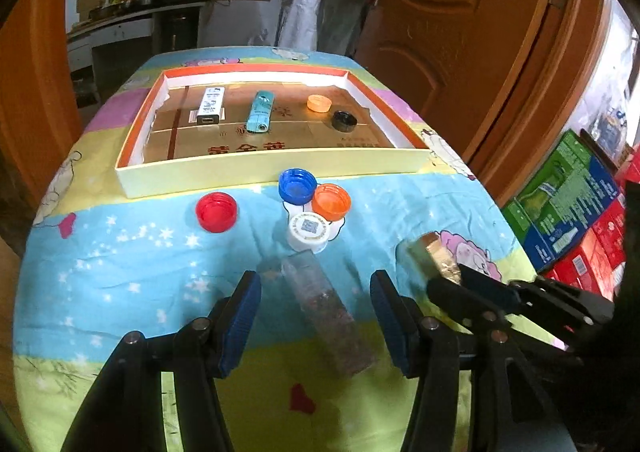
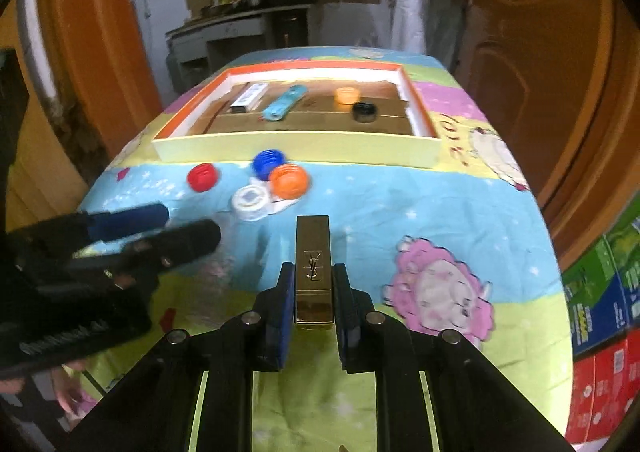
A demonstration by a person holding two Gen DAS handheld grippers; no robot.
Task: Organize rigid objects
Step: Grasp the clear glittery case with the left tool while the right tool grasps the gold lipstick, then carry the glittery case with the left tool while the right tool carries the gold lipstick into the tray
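Observation:
A gold lipstick case (image 2: 313,268) sticks out forward above the tablecloth, and my right gripper (image 2: 313,270) is shut on its rear half. In the left wrist view my left gripper (image 1: 316,284) stands open astride a clear rectangular case (image 1: 328,316) that lies on the cloth, with its pads clear of it on both sides. Red (image 1: 216,212), blue (image 1: 297,186), orange (image 1: 331,202) and white (image 1: 309,231) bottle caps sit just in front of the shallow tray (image 1: 260,168). Inside the tray lie a white box (image 1: 210,106), a teal case (image 1: 260,112), an orange cap (image 1: 319,103) and a black cap (image 1: 345,121).
The table wears a bright cartoon cloth (image 1: 140,252) and drops off at both sides. Stacked green and red cartons (image 1: 568,204) stand to the right, below a brown door (image 1: 460,32). The two grippers are close together, with the left gripper (image 2: 186,224) left of the gold case.

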